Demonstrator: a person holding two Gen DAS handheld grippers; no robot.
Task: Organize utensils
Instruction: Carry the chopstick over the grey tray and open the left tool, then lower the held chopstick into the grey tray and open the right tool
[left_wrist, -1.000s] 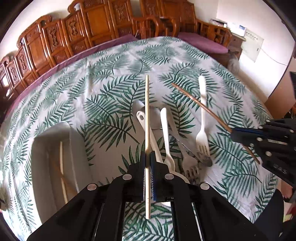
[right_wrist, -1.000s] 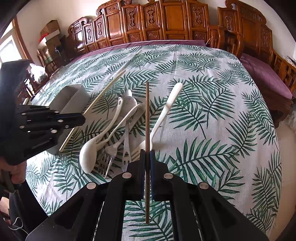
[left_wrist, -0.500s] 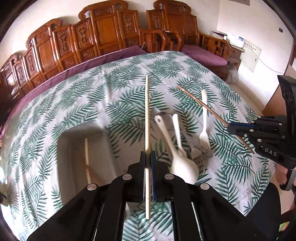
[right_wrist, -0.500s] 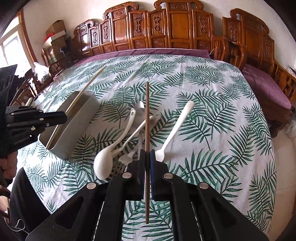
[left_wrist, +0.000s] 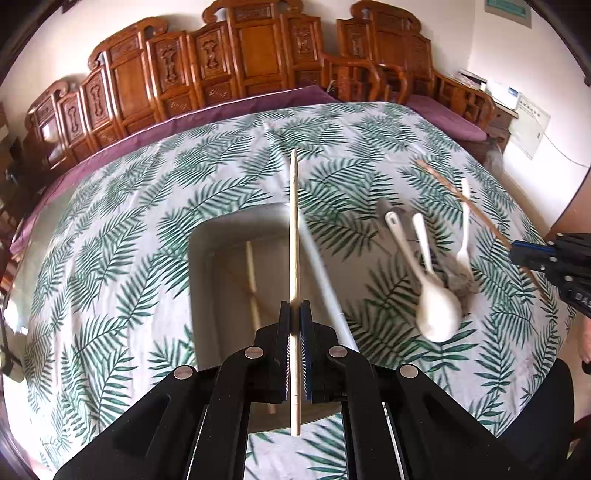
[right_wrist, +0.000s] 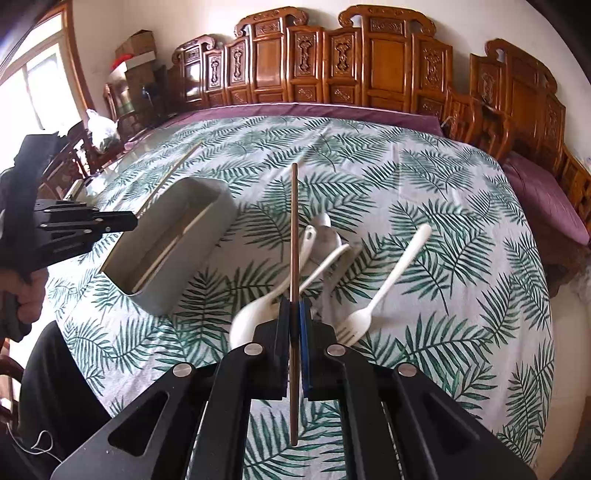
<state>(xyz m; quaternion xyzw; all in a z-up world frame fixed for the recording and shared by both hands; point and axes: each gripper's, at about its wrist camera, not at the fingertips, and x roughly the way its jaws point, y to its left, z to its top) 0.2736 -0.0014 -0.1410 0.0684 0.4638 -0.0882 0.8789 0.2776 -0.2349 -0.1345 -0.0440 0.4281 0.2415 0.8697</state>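
My left gripper (left_wrist: 294, 308) is shut on a pale chopstick (left_wrist: 293, 229) and holds it above the grey rectangular box (left_wrist: 207, 280), which has a chopstick (left_wrist: 252, 266) lying inside. My right gripper (right_wrist: 294, 306) is shut on a brown chopstick (right_wrist: 294, 229), held above the utensil pile. The pile holds a white spoon (right_wrist: 258, 314), a white fork (right_wrist: 384, 291) and metal utensils (right_wrist: 327, 236). In the right wrist view the left gripper (right_wrist: 131, 221) and its chopstick (right_wrist: 173, 170) are over the box (right_wrist: 192, 266). The right gripper (left_wrist: 515, 253) shows at the right edge of the left wrist view.
A round table with a palm-leaf cloth (right_wrist: 443, 206) carries everything. Carved wooden chairs (right_wrist: 332, 62) ring its far side. A purple cushion (right_wrist: 546, 192) lies at the right. The table edge is close below both grippers.
My left gripper has moved left with its pale chopstick, from over the utensil pile to over the grey box. My right gripper has risen and pulled back a little with the brown chopstick.
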